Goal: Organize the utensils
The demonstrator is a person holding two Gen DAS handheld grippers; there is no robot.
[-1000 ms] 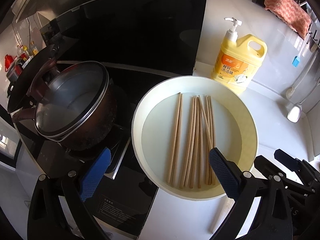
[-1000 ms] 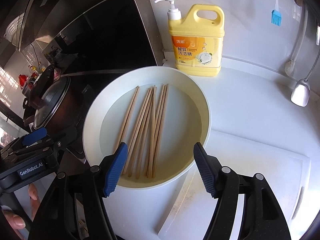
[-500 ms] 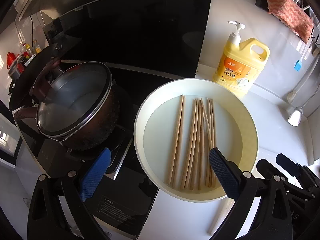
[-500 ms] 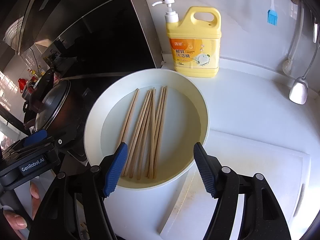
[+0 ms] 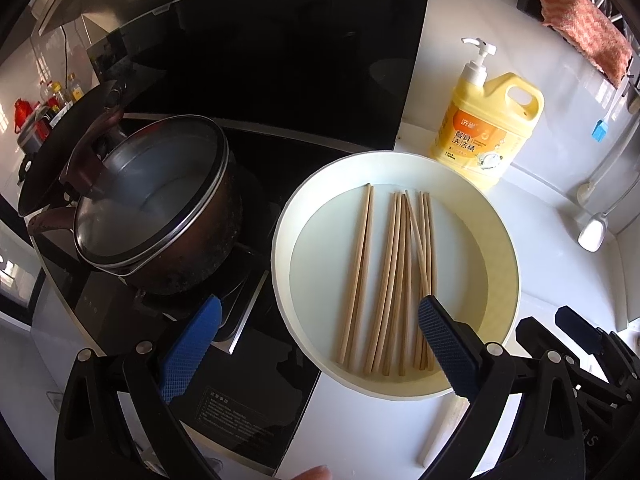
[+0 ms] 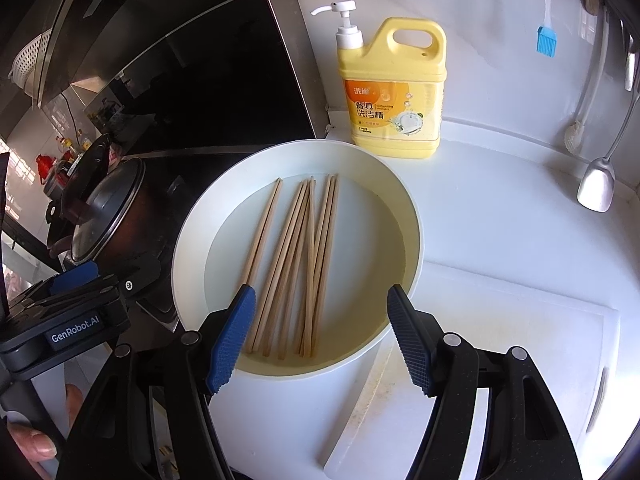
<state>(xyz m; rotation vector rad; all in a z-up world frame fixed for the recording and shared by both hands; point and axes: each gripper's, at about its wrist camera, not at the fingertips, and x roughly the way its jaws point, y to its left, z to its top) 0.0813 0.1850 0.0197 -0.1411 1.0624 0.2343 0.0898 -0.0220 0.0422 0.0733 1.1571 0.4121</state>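
Several wooden chopsticks lie side by side in a shallow white bowl on the white counter; they also show in the right wrist view, in the same bowl. My left gripper is open and empty, held above the bowl's near left rim. My right gripper is open and empty, held above the bowl's near edge. The left gripper's body shows at the left of the right wrist view.
A dark pot with a glass lid sits on the black cooktop left of the bowl. A yellow dish soap jug stands behind the bowl. A white cutting board lies at the right. A ladle and blue brush hang on the wall.
Both grippers have drawn back a little from the bowl, so the scene sits slightly farther away and lower. Nothing was grasped and the chopsticks have not moved.
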